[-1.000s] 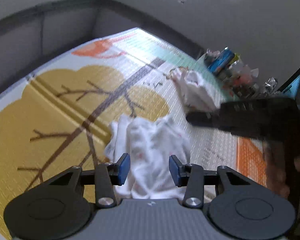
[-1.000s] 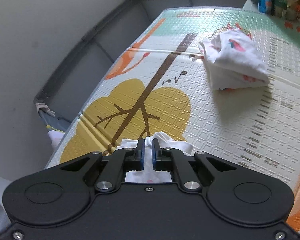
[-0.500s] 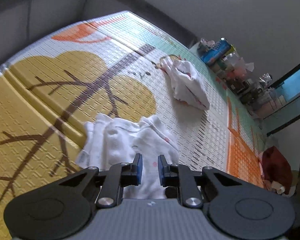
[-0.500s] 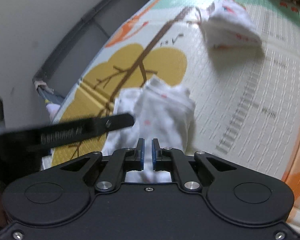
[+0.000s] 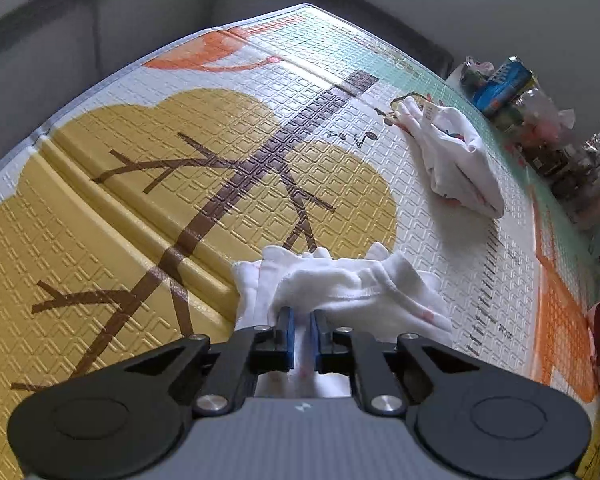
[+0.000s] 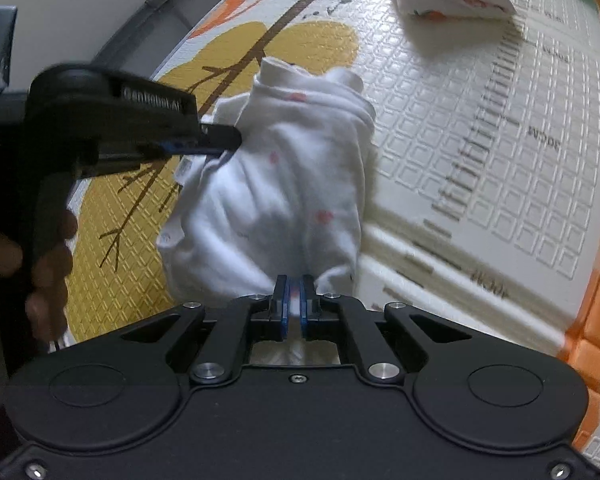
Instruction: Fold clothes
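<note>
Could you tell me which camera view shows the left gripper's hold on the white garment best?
The right wrist view: the left gripper appears side-on, pinching the white garment. The left wrist view shows only cloth between its pads.

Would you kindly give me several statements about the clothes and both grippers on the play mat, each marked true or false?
1. Both grippers hold the same white garment with pink dots. True.
2. The left gripper is wide open. False: it is shut on cloth.
3. A second white bundle with orange print lies farther off on the patterned foam mat. True.
4. The right gripper holds nothing. False: cloth sits between its blue pads.
</note>
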